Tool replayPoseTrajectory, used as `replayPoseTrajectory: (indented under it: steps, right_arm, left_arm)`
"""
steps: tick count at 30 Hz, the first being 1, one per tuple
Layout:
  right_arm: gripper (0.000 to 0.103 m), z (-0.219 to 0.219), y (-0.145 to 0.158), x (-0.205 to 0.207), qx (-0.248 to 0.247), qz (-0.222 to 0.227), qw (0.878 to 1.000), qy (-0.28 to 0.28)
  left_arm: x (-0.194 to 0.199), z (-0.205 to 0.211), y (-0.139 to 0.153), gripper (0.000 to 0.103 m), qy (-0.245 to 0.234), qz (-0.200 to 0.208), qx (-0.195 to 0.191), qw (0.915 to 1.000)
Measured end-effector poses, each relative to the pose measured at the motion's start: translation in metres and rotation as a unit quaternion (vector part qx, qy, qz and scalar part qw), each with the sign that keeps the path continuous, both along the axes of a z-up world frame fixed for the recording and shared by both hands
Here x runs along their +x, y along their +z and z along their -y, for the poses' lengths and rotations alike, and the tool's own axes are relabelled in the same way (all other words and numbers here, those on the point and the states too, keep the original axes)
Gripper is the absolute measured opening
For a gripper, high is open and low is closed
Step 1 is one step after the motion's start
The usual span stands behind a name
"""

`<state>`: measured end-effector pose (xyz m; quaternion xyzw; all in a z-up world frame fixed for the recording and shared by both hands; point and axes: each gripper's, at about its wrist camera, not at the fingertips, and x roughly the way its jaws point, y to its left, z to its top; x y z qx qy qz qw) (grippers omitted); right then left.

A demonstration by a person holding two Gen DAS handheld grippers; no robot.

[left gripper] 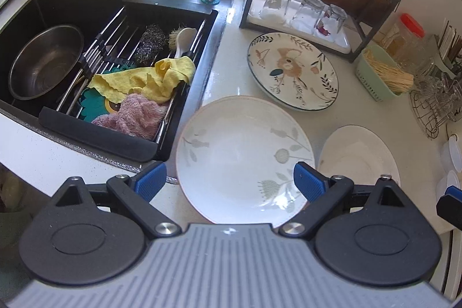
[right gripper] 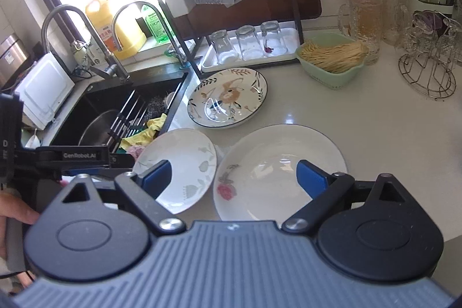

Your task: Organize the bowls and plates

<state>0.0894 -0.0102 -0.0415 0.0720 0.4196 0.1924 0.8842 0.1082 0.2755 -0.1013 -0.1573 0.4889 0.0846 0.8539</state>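
Now three plates (right gripper: 228,98) flat on my counter (right gripper: 375,129), round, no long axis, left gripper (left gripper: 229,181) and right gripper (right gripper: 234,178) both spread, empty.

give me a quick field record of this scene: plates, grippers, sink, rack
plates: three on the counter, none stacked
leaf plate: nearest the sink, under the left gripper
rose plate: under the right gripper
floral plate: in front of the rack
grippers: both open, holding nothing
sink: steel bowl, yellow cloth, pink cloth
rack: three upturned glasses
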Motion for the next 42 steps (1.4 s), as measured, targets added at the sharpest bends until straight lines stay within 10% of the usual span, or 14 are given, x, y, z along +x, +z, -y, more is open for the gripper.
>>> replayPoseTrajectory:
  steps: [14, 22, 30, 42]
  right_arm:
    - [0.056, -0.091, -0.055, 0.011, -0.018, -0.123, 0.992, -0.010]
    - [0.038, -0.107, -0.098, 0.020, 0.006, -0.190, 0.980, -0.054]
    - [0.038, -0.103, -0.112, 0.025, 0.008, -0.172, 0.980, -0.096]
    - [0.017, -0.096, -0.132, 0.034, 0.013, -0.178, 0.978, -0.108]
  left_arm:
    - [0.038, -0.084, -0.060, 0.095, -0.027, -0.019, -0.036, 0.9988]
    - [0.054, -0.095, -0.077, 0.072, -0.054, -0.015, -0.062, 0.9965]
    - [0.075, -0.091, -0.091, 0.037, -0.099, -0.024, -0.059, 0.9931]
    - [0.098, -0.073, -0.105, 0.034, -0.144, -0.033, -0.073, 0.9863]
